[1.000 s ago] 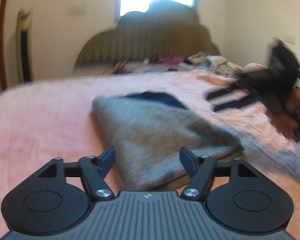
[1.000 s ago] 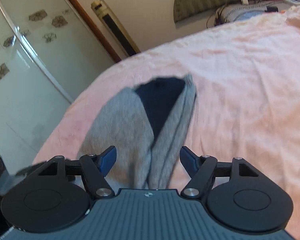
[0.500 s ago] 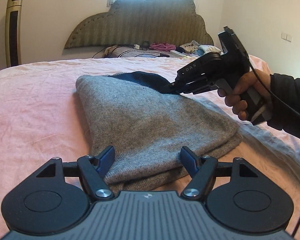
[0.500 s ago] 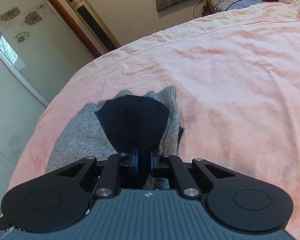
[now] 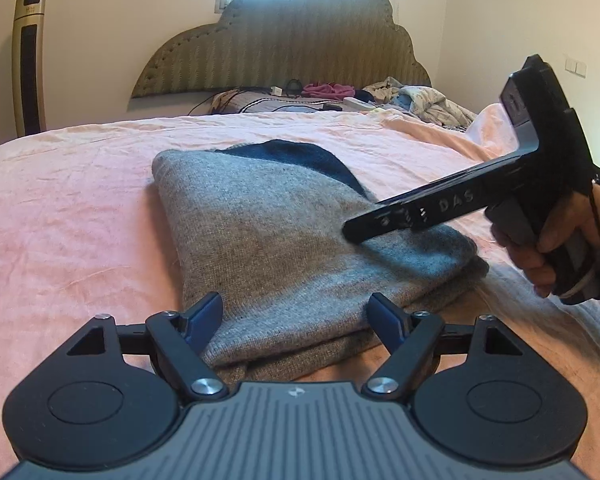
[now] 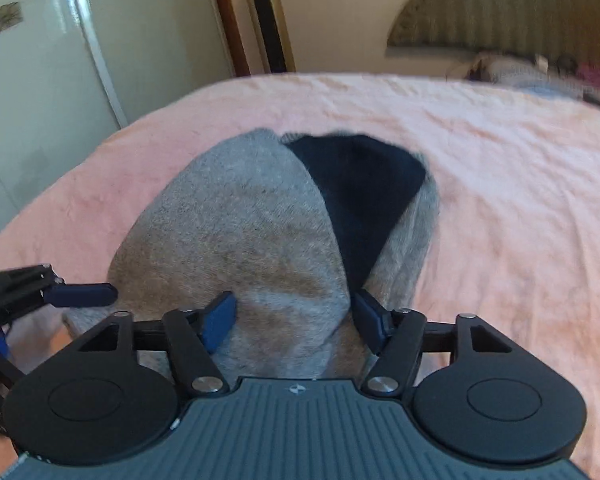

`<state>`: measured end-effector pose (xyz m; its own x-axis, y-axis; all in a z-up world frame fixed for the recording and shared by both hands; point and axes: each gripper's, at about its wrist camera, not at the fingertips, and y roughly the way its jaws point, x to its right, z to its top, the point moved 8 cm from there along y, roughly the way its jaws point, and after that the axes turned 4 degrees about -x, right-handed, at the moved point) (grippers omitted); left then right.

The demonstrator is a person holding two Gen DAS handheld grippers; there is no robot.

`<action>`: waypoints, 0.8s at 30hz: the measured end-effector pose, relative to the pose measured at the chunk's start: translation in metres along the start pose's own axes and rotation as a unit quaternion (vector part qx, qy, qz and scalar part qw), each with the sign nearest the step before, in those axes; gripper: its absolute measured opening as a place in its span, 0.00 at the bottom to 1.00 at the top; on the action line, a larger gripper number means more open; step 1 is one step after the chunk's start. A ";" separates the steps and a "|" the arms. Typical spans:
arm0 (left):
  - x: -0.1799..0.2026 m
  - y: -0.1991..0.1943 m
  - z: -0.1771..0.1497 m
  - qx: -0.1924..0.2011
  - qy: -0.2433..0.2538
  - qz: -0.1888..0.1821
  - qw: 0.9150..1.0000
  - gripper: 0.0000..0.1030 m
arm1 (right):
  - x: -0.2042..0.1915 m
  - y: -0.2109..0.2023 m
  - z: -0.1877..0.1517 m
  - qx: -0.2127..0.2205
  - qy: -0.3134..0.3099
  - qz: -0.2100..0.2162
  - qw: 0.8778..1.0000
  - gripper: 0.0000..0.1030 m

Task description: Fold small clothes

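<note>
In the left wrist view, the left gripper [image 5: 296, 314] sat at the bottom centre of the frame with its blue-padded fingers spread wide, grasping nothing. Between and just beyond them lay the folded grey sweater [image 5: 284, 248], filling the middle of the frame on the pink bedsheet [image 5: 68, 208]. A dark navy lining [image 5: 300, 156] showed at the sweater's far end. From the right edge, the right gripper [image 5: 350, 234] reached in, held by the person's hand [image 5: 556, 240], its tip over the sweater's right part; whether its fingers were apart could not be told from this side. A padded headboard [image 5: 300, 48] stood at the upper centre.

In the right wrist view, somewhat blurred, the right gripper [image 6: 294, 316] at the bottom centre had its fingers parted, released, above the near end of the grey sweater [image 6: 236, 236]. The navy lining [image 6: 360, 184] lay in the centre right. The left gripper [image 6: 80, 295] showed at the lower left edge.
</note>
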<state>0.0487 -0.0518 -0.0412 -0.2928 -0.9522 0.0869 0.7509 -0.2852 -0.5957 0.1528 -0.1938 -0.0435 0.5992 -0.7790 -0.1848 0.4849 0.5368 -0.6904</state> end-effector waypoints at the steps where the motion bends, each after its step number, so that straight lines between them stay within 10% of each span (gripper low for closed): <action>1: 0.000 0.000 0.000 0.000 -0.001 0.002 1.000 0.78 | 0.002 -0.005 0.002 -0.006 0.021 -0.012 1.000 0.58; 9: 0.001 0.001 -0.001 -0.004 0.002 0.004 1.000 0.80 | -0.026 0.000 -0.022 -0.009 -0.056 -0.027 0.998 0.85; 17: -0.021 -0.032 -0.007 0.029 -0.079 0.016 0.996 0.80 | 0.001 -0.059 -0.029 0.016 0.104 0.045 0.993 0.80; 24: -0.058 -0.012 -0.006 -0.032 -0.283 -0.103 0.953 0.79 | 0.032 -0.049 -0.053 0.005 0.246 0.115 0.962 0.81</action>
<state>0.0526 0.0076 -0.0441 -0.0496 -0.7885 0.6130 0.6687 -0.4821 -0.5660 0.1143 -0.2621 -0.0523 0.3180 -0.6973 -0.6424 0.3827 0.7143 -0.5859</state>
